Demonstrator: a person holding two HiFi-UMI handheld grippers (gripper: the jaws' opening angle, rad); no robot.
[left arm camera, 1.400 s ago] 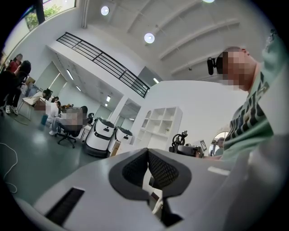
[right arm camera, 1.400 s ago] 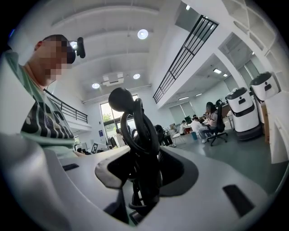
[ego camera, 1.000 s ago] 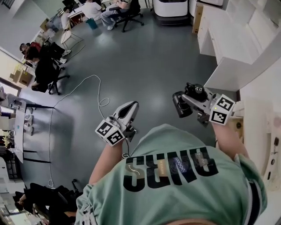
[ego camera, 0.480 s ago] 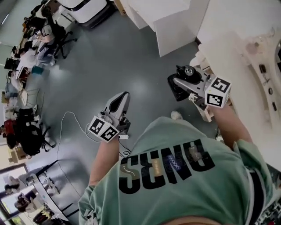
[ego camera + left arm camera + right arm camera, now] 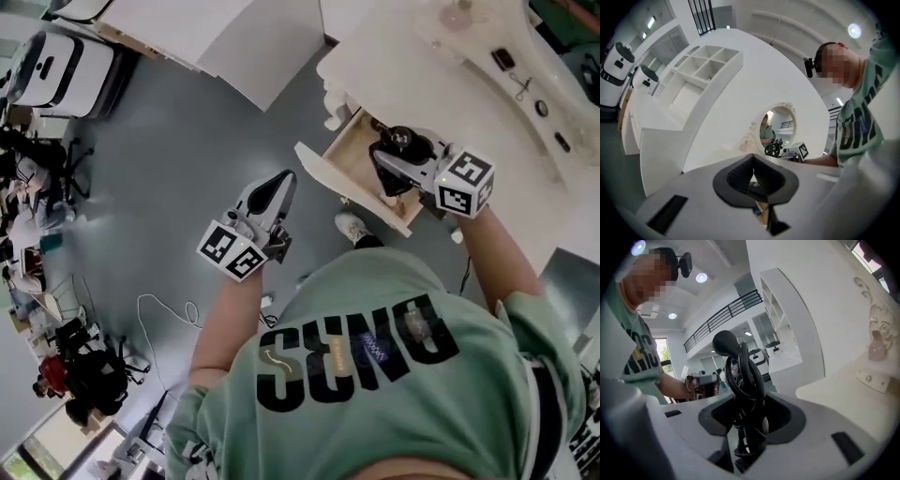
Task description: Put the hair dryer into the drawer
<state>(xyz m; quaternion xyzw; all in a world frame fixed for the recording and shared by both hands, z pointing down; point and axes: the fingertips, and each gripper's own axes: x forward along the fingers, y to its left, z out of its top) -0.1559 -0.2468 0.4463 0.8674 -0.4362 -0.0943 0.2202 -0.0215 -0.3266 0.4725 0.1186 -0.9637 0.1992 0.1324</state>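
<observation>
The black hair dryer (image 5: 405, 148), its cord coiled round it, is clamped in my right gripper (image 5: 392, 167). It hangs just over the open wooden drawer (image 5: 349, 150) of a white dressing table (image 5: 450, 89). In the right gripper view the dryer (image 5: 740, 373) stands upright between the jaws of the right gripper (image 5: 749, 425), which are shut on it. My left gripper (image 5: 281, 180) floats over the grey floor to the left of the drawer front (image 5: 339, 187). Its jaws meet, with nothing between them (image 5: 753, 161).
Small items lie on the dressing table top (image 5: 506, 61). A round mirror (image 5: 780, 124) on it reflects the person. A white shelf unit (image 5: 234, 37) stands behind, white machines (image 5: 66, 66) at far left. A shoe (image 5: 352, 227) is below the drawer; a cable (image 5: 178, 314) lies on the floor.
The person has turned from the open floor to the dressing table. Both grippers swung round with the body, and the hair dryer now hangs over the open drawer.
</observation>
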